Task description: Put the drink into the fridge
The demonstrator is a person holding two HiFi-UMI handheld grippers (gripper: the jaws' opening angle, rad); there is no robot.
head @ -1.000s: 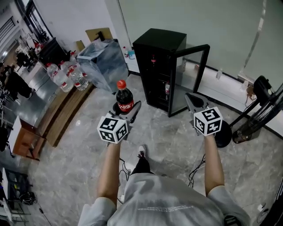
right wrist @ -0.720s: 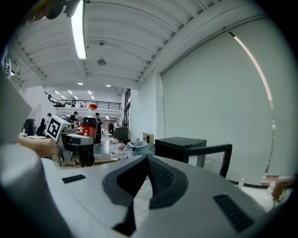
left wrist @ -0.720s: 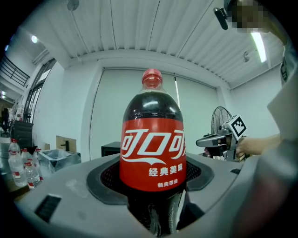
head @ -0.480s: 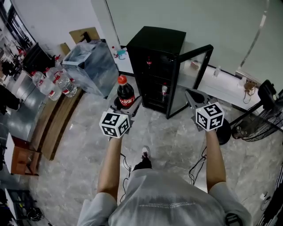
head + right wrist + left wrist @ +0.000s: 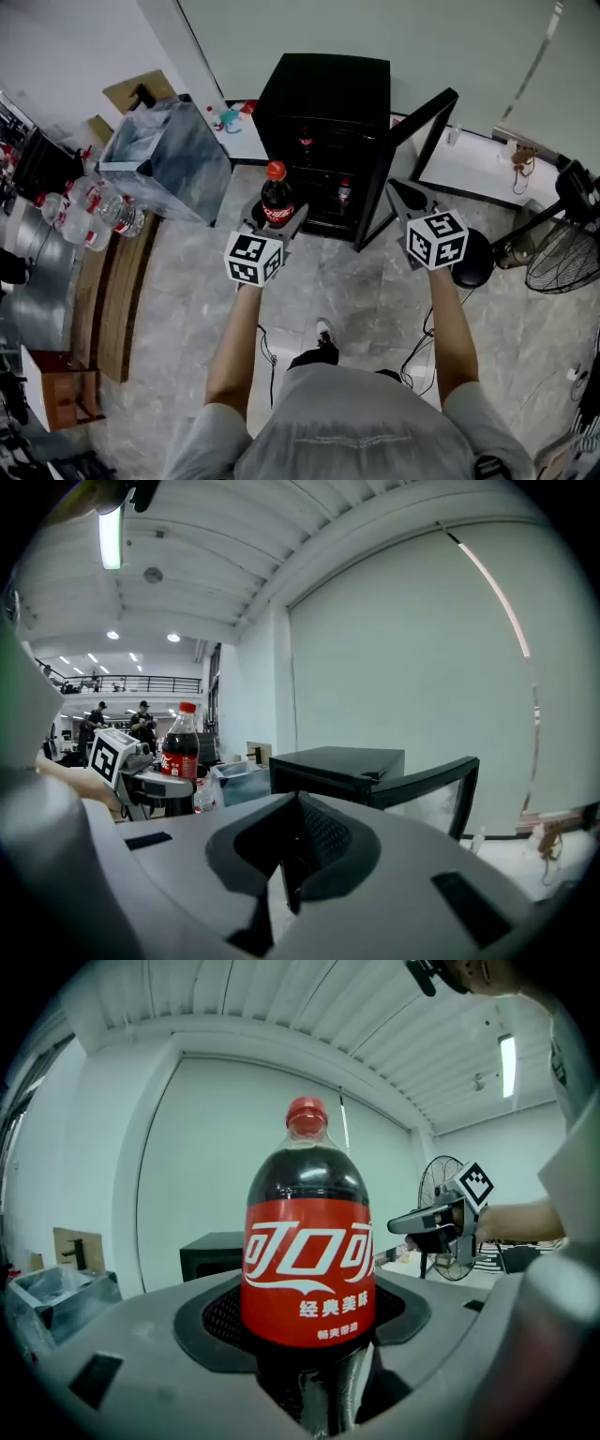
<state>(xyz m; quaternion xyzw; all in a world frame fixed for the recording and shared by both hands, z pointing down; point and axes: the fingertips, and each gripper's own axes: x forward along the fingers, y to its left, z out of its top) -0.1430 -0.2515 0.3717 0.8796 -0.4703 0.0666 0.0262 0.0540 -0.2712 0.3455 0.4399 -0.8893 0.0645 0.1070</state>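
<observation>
A cola bottle [image 5: 276, 200] with a red cap and red label stands upright in my left gripper [image 5: 272, 225], whose jaws are shut on its lower body [image 5: 307, 1269]. It hangs just in front of the black fridge [image 5: 328, 94], whose glass door [image 5: 412, 155] stands open to the right. Two bottles sit on the fridge shelves [image 5: 343, 192]. My right gripper [image 5: 405, 199] is shut and empty, held near the open door's lower edge. In the right gripper view the fridge [image 5: 337, 761] and its door [image 5: 427, 785] lie straight ahead, the bottle [image 5: 182, 752] to the left.
A grey bin lined with plastic [image 5: 169, 159] stands left of the fridge, with several water bottles [image 5: 89, 206] on the floor beyond it. A floor fan [image 5: 562, 253] and a black stand base [image 5: 469, 270] are at the right. Marble floor lies between me and the fridge.
I have stepped closer to the fridge. Both grippers now sit nearer its open front, the left still carrying the bottle; the right has drawn up beside the door.
</observation>
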